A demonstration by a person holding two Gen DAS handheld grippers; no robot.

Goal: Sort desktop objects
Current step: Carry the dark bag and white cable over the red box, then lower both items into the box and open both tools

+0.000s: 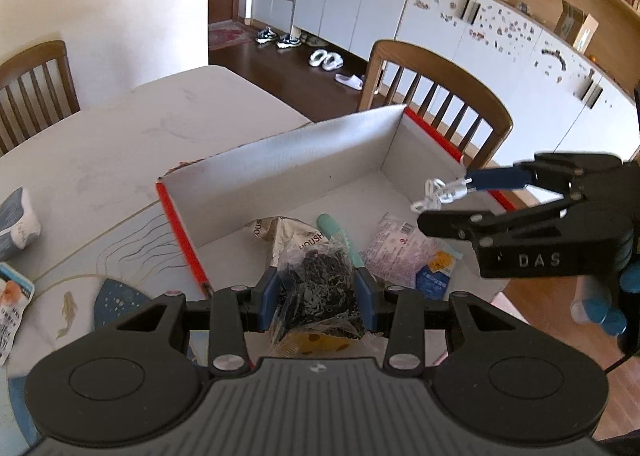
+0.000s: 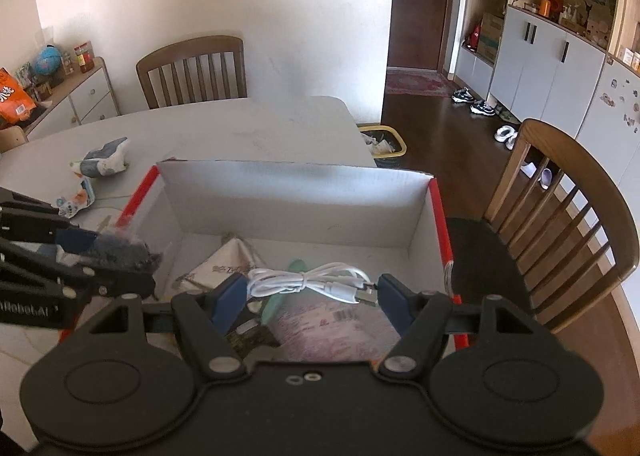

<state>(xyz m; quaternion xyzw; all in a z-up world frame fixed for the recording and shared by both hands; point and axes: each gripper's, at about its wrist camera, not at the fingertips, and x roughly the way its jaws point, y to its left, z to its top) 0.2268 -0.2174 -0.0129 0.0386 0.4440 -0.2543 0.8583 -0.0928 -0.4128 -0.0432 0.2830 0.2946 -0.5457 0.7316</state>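
An open cardboard box with white walls and red edges stands on the table. Inside lie a silver packet, a teal stick, a pink-and-white packet and a small blue-and-yellow packet. My left gripper is shut on a clear bag of dark pieces, held over the box's near left part. My right gripper is shut on a coiled white USB cable, gripped end to end above the box. It shows at the right of the left wrist view with the cable.
Two packets lie on the table left of the box, on a patterned mat. Wooden chairs stand at the far side and the right. The table edge runs close behind the box; a yellow bin sits on the floor.
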